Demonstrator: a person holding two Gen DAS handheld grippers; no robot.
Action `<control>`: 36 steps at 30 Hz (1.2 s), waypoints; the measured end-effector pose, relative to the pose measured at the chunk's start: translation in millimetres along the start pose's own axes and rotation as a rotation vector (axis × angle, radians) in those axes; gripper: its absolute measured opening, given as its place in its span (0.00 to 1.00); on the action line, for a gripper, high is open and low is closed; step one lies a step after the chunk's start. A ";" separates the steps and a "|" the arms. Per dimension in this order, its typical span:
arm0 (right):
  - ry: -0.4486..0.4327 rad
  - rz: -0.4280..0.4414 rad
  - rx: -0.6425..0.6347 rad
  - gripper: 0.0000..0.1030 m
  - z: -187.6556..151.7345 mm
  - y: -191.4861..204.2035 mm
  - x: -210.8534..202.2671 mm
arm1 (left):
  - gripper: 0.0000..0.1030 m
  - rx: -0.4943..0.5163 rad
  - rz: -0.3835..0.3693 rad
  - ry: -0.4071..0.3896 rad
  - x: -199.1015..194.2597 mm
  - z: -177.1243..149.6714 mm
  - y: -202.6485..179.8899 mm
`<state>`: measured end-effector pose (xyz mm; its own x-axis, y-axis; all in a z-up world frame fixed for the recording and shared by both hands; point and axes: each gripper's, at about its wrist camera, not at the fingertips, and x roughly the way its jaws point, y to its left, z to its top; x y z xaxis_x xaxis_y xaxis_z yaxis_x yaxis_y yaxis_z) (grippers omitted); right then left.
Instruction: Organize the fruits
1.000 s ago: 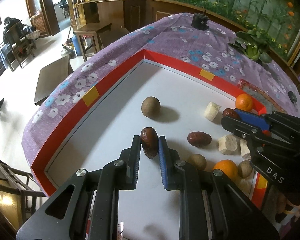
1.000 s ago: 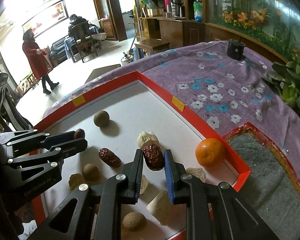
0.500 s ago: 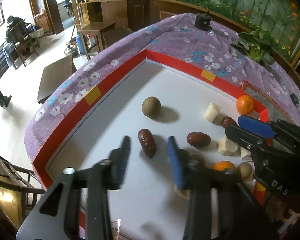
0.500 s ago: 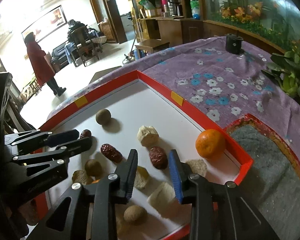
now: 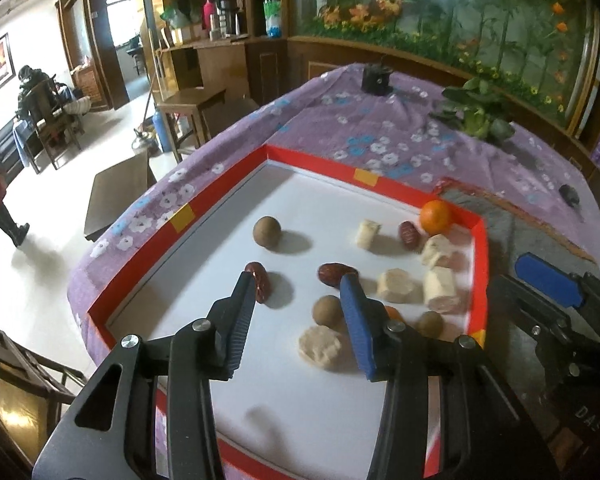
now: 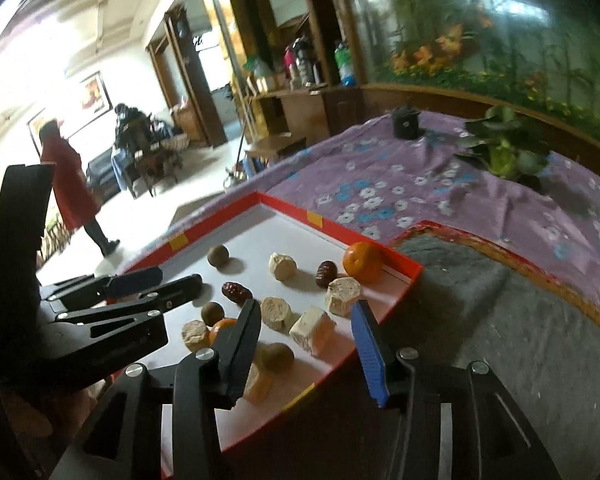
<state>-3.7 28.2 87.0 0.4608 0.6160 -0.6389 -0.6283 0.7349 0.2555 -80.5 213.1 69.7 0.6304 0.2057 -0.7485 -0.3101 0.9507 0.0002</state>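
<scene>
The left gripper (image 5: 298, 304) gapes wide, empty; a red date (image 5: 259, 281) lies beside its left fingertip, long axis pointing up-frame, on the red-rimmed tray (image 5: 482, 264). The right gripper (image 6: 306, 328), equally wide and empty, hangs over the tray's lower-right edge.

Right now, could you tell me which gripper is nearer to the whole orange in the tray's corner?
Right. The right gripper is open just short of the orange; the left gripper is open farther off, over the tray's middle.
</scene>
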 end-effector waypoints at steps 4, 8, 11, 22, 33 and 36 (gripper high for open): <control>-0.022 -0.013 0.002 0.44 -9.5 1.3 -17.9 | 0.43 -0.002 0.003 -0.042 -16.8 -5.1 -5.7; -0.046 -0.004 0.020 0.48 -16.8 3.3 -28.4 | 0.48 -0.007 0.012 -0.065 -29.5 -11.5 -8.0; -0.060 -0.007 0.020 0.48 -19.6 7.1 -32.8 | 0.48 -0.004 0.019 -0.074 -36.4 -16.0 -8.1; -0.084 -0.014 0.035 0.62 -27.0 12.6 -42.5 | 0.48 -0.019 0.035 -0.104 -50.5 -21.9 -6.8; -0.068 -0.033 0.016 0.62 -32.3 13.5 -41.4 | 0.48 -0.024 0.039 -0.091 -50.2 -22.4 -8.7; -0.068 -0.032 0.017 0.62 -32.6 12.4 -41.3 | 0.48 -0.016 0.043 -0.087 -49.2 -23.0 -11.0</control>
<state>-50.9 2.7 92.9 0.5225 0.6094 -0.5964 -0.6018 0.7590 0.2483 -124.5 187.1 91.2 0.6757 0.2660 -0.6875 -0.3488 0.9370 0.0197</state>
